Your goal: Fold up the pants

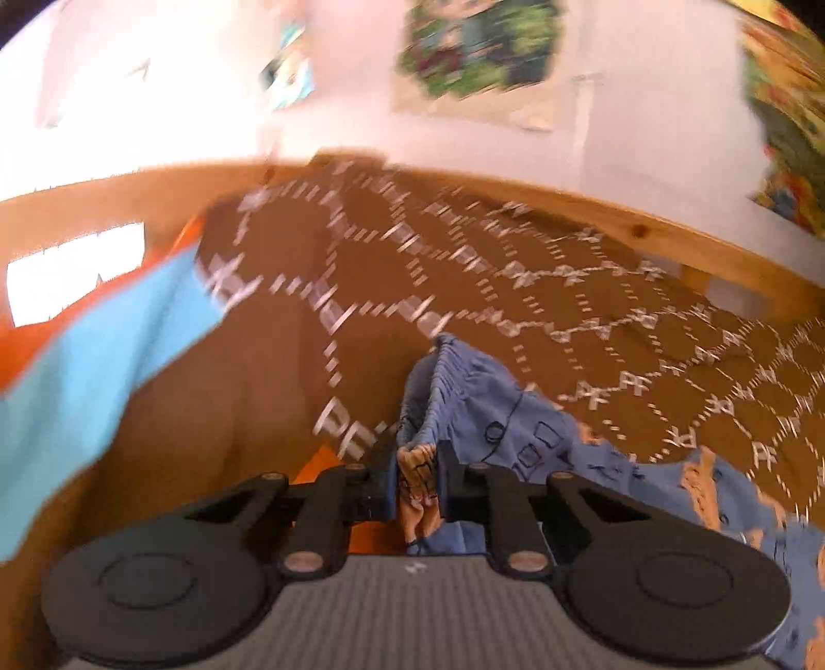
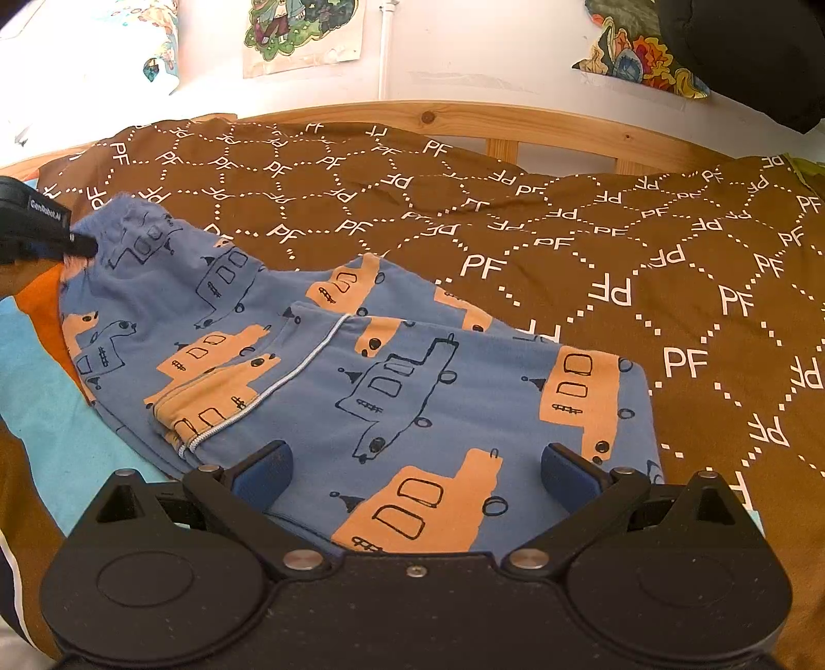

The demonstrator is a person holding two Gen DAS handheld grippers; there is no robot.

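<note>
Pants waistband pinched in left gripper; right gripper jaws apart.

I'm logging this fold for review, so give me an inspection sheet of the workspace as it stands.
Surface: brown bedspread with white PF lettering, on a wooden bed frame.
Job's things: blue pants with orange vehicle print, partly folded, waistband end lifted.
Clutter: light blue and orange cloth beside the pants.
Grippers: left claw shut on the waistband; right claw open over the pants.
Cables: nothing seen.
Surroundings: white wall, posters, dark item at upper right.
</note>
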